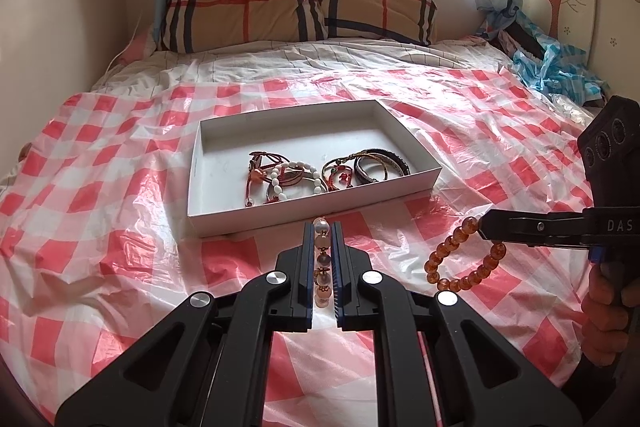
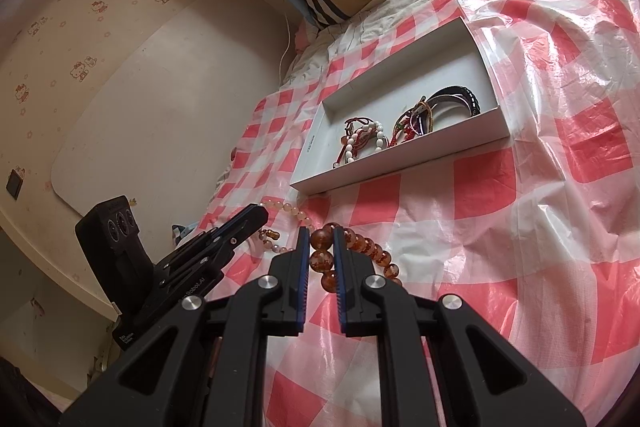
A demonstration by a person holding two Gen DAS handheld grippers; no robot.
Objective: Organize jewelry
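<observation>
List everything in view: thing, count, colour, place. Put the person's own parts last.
White box: one, open, on the checked sheet.
Jewelry in the box: a tangle of bracelets, exact count unclear; red cords, white beads, dark bangles; near side of the box.
Amber bead bracelet: one, orange-brown, held above the sheet, right of the box.
Pale bead bracelet: one, pinkish-grey, held in front of the box.
Checked sheet: one, red and white plastic, over the bed.
Pillows: two, tan plaid, at the head of the bed.
Left gripper: black, shut on the pale bead bracelet.
Right gripper: black, shut on the amber bead bracelet.
</observation>
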